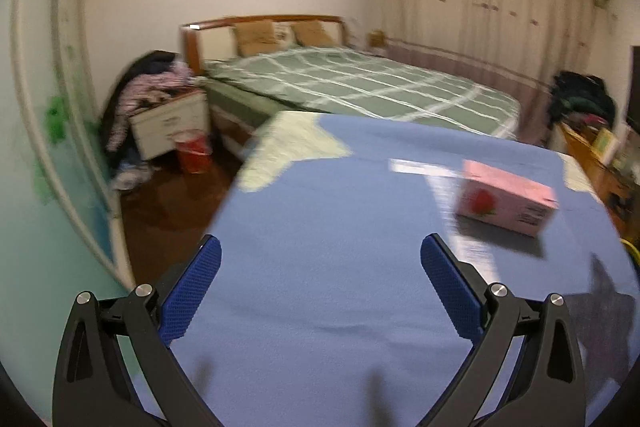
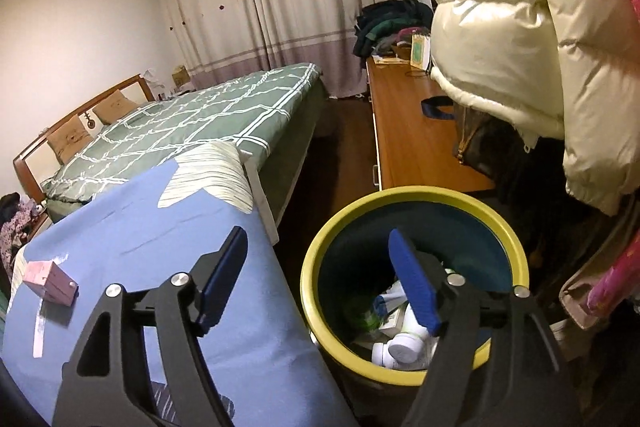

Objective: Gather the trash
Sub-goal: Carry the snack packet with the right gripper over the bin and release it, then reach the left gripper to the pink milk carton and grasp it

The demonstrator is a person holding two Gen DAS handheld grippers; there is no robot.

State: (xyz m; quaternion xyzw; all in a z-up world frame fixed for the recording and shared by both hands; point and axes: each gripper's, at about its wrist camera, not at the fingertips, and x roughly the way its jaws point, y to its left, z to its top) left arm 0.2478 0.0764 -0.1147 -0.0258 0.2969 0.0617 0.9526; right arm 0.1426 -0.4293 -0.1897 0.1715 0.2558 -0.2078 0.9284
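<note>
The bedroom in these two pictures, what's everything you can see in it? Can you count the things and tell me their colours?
Pink box: one, pink with a strawberry picture, on the blue cloth.
Blue cloth: one, blue, covering the table.
Bin: one, yellow rim, dark inside, on the floor beside the table.
Trash in the bin: several pieces, mostly white, some green.
Bed: one, green checked cover, wooden headboard.
Pillows: two, tan, at the headboard.
Curtains: cream and mauve, far wall.
Puffer jacket: one, cream, hanging above the bin.
Wooden cabinet: one, orange-brown, along the wall.
Red bucket: one, beside the bed.
Left gripper: jaws open, empty, over the cloth.
Right gripper: jaws open, empty, over the bin's edge.
</note>
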